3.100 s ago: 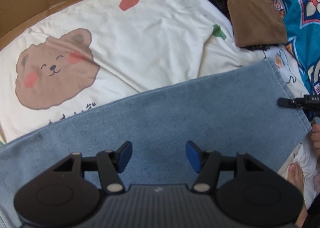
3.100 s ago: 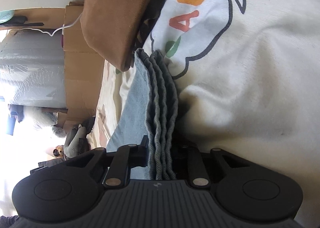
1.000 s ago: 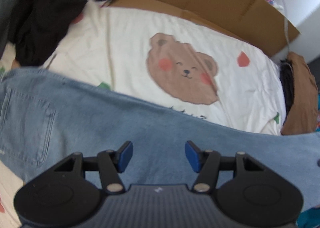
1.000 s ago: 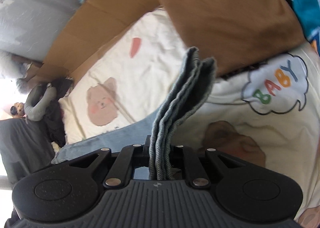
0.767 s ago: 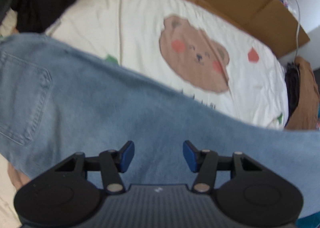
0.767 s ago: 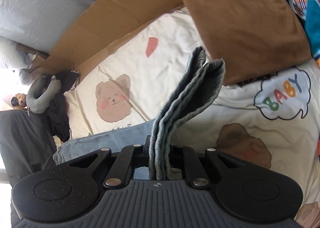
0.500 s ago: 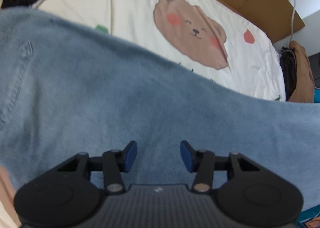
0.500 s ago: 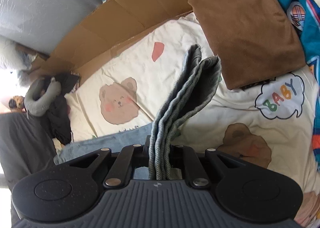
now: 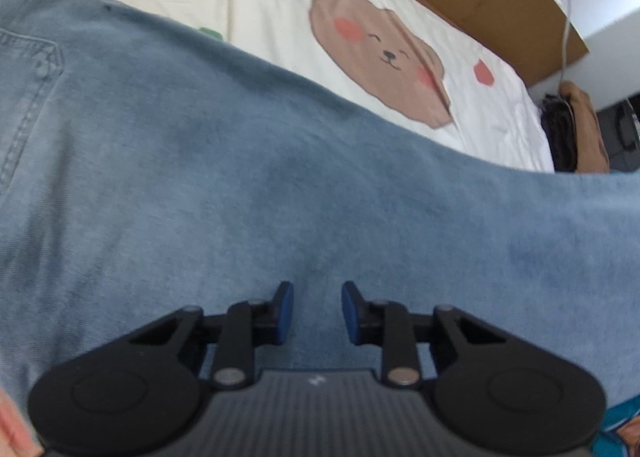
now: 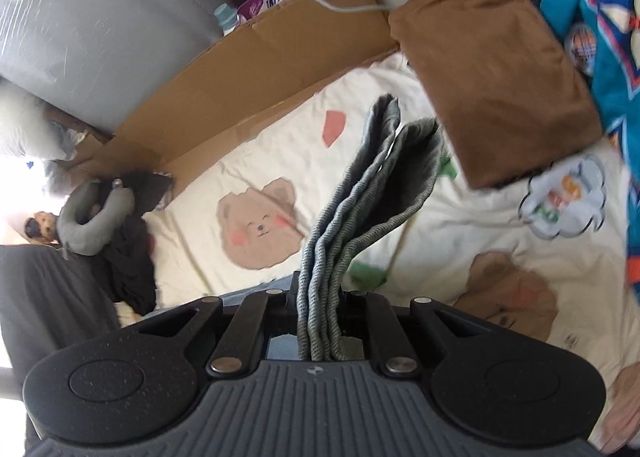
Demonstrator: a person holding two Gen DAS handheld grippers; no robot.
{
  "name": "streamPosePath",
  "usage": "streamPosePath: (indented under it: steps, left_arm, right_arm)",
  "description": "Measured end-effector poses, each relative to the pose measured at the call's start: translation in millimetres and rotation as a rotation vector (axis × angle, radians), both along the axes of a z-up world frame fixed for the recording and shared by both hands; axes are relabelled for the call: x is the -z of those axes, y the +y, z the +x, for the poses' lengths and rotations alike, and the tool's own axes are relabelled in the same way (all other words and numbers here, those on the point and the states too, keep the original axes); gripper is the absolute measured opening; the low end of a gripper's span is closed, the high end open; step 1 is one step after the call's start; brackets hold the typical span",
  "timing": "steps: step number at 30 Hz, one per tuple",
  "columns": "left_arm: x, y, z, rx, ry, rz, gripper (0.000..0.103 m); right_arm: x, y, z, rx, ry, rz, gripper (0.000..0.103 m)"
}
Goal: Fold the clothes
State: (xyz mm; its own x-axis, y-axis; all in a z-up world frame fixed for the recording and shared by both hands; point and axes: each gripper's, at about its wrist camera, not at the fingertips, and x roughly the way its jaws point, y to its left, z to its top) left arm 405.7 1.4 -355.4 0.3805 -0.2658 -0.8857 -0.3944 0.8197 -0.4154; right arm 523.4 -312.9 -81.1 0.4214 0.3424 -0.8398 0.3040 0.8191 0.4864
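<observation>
Light blue jeans (image 9: 280,177) lie spread across the bear-print bedsheet (image 9: 376,49) and fill most of the left wrist view, with a back pocket (image 9: 28,97) at the left edge. My left gripper (image 9: 316,311) hovers close over the denim. Its blue pads are a small gap apart and closing, with flat fabric below them and nothing pinched. My right gripper (image 10: 320,321) is shut on the jeans' leg end (image 10: 372,197). Several folded denim layers stand up out of its jaws, lifted above the bed.
A folded brown garment (image 10: 492,77) lies at the far right of the bed beside a teal patterned blanket (image 10: 608,37). Cardboard (image 10: 260,57) lines the far edge. Dark clothes (image 10: 128,249) and a grey neck pillow (image 10: 92,217) sit at the left. A hand (image 10: 624,417) shows at the lower right.
My left gripper has dropped closer to the jeans and its pads have come nearer together. My right gripper has risen with the denim end still in it, so more of the bed shows.
</observation>
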Motion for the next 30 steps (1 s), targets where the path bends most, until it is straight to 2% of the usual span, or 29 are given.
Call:
streamPosePath:
  steps: [5, 9, 11, 19, 30]
  left_arm:
    - [26, -8, 11, -0.016, -0.044, -0.003, 0.027]
    - [30, -10, 36, -0.011, -0.114, 0.052, 0.025]
    - [32, -7, 47, -0.033, -0.132, 0.058, 0.018]
    - [39, -7, 83, 0.010, -0.171, 0.108, 0.002]
    - [41, -6, 133, 0.072, -0.216, 0.134, 0.003]
  right_arm:
    - [-2, 18, -4, -0.060, -0.006, 0.008, 0.008]
    - [2, 26, -11, -0.082, 0.015, 0.025, 0.008]
    - [2, 29, -12, -0.089, 0.013, 0.023, 0.008]
    - [-4, 31, -13, -0.099, -0.002, 0.016, 0.008]
    - [3, 31, -10, -0.100, 0.012, -0.018, 0.008]
